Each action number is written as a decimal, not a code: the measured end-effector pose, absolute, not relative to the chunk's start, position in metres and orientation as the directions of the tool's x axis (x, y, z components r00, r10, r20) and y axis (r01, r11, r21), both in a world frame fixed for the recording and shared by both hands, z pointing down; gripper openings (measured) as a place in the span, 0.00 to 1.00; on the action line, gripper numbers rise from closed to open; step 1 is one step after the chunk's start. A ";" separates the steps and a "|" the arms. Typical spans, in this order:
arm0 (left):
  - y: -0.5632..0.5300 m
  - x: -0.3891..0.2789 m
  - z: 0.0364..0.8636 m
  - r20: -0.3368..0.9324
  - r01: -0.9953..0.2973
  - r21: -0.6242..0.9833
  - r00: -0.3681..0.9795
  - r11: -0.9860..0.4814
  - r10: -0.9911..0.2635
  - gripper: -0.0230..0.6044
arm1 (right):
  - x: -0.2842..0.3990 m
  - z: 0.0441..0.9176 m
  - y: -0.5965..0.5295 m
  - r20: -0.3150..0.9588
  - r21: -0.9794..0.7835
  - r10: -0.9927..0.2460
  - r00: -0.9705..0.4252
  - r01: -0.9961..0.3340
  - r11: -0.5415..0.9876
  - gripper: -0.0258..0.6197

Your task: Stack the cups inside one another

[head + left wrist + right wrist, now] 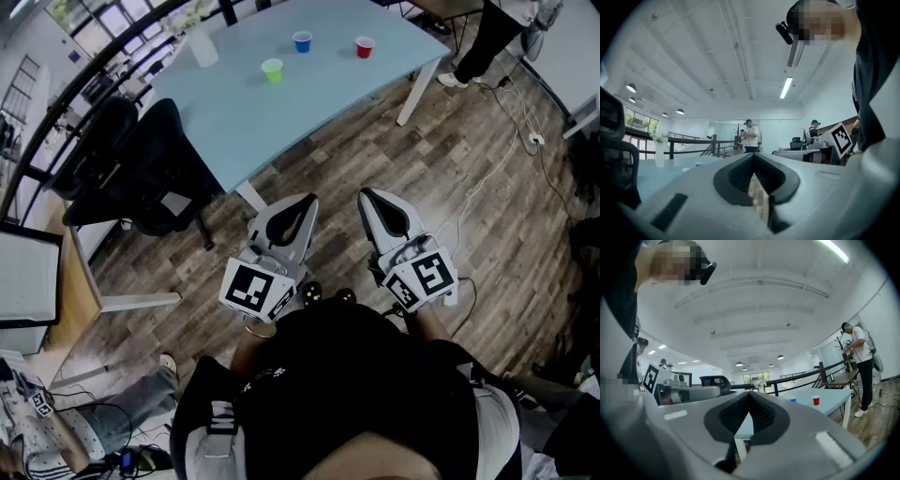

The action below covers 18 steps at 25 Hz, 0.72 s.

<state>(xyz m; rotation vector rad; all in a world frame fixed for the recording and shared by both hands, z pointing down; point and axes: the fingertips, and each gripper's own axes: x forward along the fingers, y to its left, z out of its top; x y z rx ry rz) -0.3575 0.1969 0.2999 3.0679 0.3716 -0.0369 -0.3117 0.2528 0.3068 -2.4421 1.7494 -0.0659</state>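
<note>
Head view — left gripper [306,201] and right gripper [367,197] closed, empty; cups [302,41] on table [281,117] ahead.

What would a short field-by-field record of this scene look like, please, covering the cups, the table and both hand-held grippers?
Cups: green cup, blue cup, red cup; upright, apart, none stacked
Surface: light blue table
Left hand-held gripper: shut, empty, over the wooden floor, short of the table
Right hand-held gripper: shut, empty, beside the left one
Nearby: black chair beside the table
</note>
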 end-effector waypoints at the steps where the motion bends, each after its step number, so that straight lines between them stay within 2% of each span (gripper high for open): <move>1: 0.196 -0.358 0.300 -0.030 0.238 0.051 0.971 -0.970 0.237 0.02 | -0.312 0.306 0.252 -0.047 -0.138 -0.945 0.324 -0.939 -0.316 0.06; 18: 0.167 -0.372 0.302 -0.021 0.224 0.071 0.975 -0.972 0.223 0.02 | -0.318 0.307 0.230 -0.043 -0.184 -0.937 0.348 -0.924 -0.335 0.06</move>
